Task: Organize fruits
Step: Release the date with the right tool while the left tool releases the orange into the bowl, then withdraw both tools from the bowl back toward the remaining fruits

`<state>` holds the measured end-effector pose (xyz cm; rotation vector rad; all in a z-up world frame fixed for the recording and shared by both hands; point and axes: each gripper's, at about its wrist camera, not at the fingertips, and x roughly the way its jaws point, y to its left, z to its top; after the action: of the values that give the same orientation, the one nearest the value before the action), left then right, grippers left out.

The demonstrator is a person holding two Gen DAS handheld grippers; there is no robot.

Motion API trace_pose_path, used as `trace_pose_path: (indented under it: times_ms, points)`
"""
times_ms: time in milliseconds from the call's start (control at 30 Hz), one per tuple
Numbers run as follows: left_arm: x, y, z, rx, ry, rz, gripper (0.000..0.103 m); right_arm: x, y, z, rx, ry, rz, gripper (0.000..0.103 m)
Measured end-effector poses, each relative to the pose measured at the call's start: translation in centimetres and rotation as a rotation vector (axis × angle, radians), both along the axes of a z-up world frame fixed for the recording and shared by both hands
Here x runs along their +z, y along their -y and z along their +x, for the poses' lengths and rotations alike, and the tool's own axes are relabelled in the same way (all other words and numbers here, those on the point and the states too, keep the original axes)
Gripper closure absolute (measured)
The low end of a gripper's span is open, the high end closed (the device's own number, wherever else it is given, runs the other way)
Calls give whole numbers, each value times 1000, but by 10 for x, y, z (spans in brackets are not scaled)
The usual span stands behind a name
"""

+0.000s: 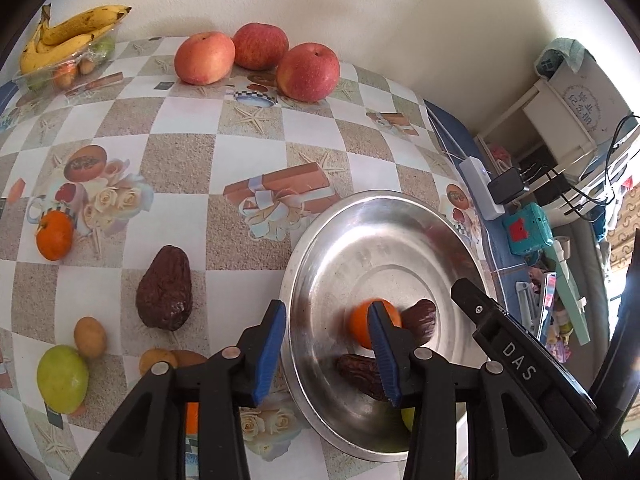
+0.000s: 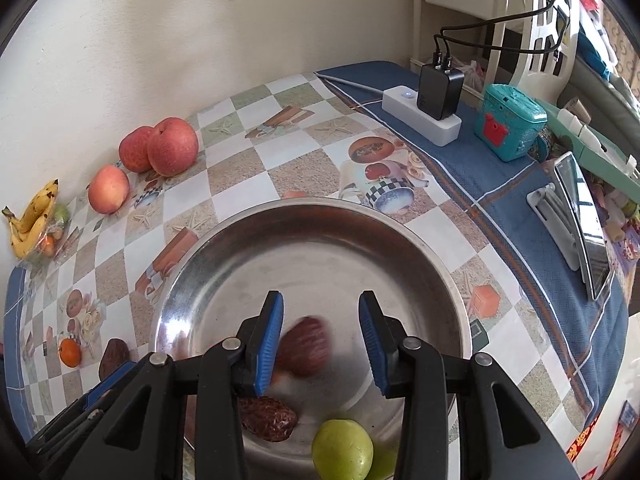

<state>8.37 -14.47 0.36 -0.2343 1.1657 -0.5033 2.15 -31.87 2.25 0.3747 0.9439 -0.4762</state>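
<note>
Both the left gripper [image 1: 330, 350] and right gripper [image 2: 320, 344] are spread, holding nothing. Next up, probably the dark wrinkled avocado [image 1: 164, 288] at lower left of the left view: looks soft (bruises easily), so grab across its fat belly gently.

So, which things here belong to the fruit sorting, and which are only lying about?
Job: metal bowl, orange, avocado, apples, bananas, green fruit, both open claws, left and right.

Lying about: power strip, charger, teal toy.
</note>
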Motion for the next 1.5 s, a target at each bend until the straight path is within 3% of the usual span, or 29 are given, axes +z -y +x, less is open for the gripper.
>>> trace_pose_path:
  times_ms: [167,233,433,567,733,900,1000,1033,1100,1500]
  points:
    - [1,-1,-1,1,1,14,51,1,-2,-1,7,3,4,61]
    - [2,-3,-1,4,3,19,46,0,-2,-1,8,1,1,55]
    - [1,-9,-1,19,2,49,34,-2,-1,-4,42,19,32,53]
    - [3,-13,-1,36,9,80,30,-5,0,-6,49,15,47,40]
    - [7,-20,-2,60,40,122,10,-5,0,-8,56,13,52,37]
    - [8,-27,-3,82,50,158,0,-6,0,-11,59,3,59,36]
    - [9,-30,-5,93,62,175,0,-6,0,-13,56,2,65,34]
    - [9,-32,-5,98,68,185,0,-7,1,-13,54,-1,68,22]
    - [10,-35,-6,111,74,200,0,-7,1,-14,50,6,72,12]
    - [2,-51,-10,158,46,316,0,-11,-3,-19,54,-30,71,12]
